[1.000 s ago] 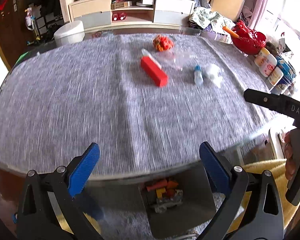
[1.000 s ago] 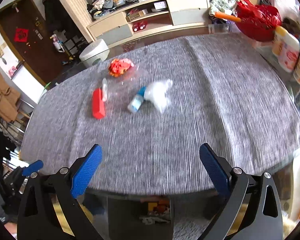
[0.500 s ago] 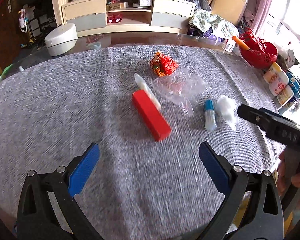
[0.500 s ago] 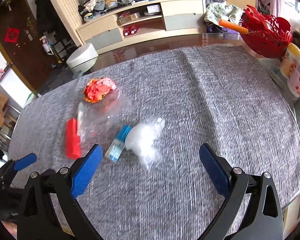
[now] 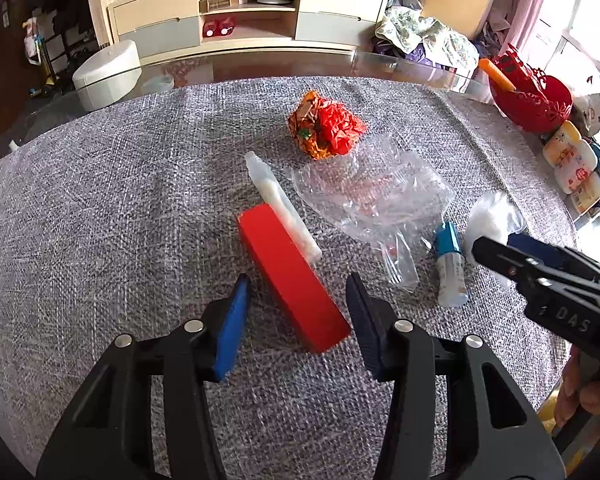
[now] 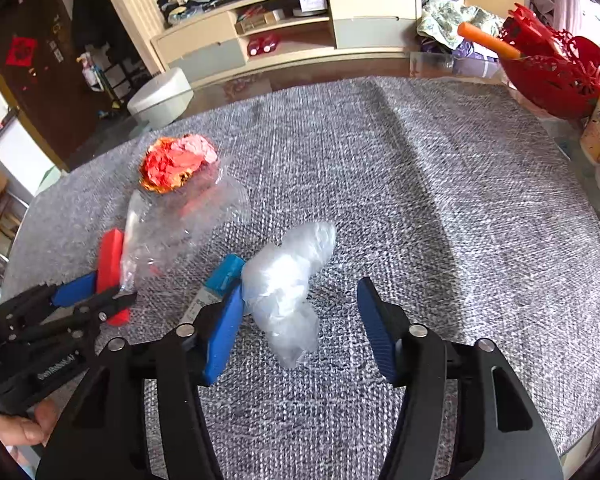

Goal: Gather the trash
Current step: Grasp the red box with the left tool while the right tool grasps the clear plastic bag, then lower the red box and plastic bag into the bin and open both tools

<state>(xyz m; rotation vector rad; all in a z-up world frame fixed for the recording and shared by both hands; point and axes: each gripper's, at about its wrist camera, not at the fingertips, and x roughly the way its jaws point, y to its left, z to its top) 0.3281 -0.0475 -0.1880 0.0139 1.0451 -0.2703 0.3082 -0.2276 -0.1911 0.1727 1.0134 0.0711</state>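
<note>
In the left wrist view, the left gripper (image 5: 298, 308) is spread wide, one finger on each side of the red box (image 5: 290, 274) on the grey cloth (image 5: 100, 220), not pinching it. A white tube (image 5: 282, 204) lies against the box.

In the right wrist view, the right gripper (image 6: 300, 320) is spread wide around the white plastic wad (image 6: 286, 280), and a blue-capped bottle (image 6: 216, 282) lies just left of the wad

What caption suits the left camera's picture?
Open left gripper straddles a red box amid table litter; right gripper nears.
</note>
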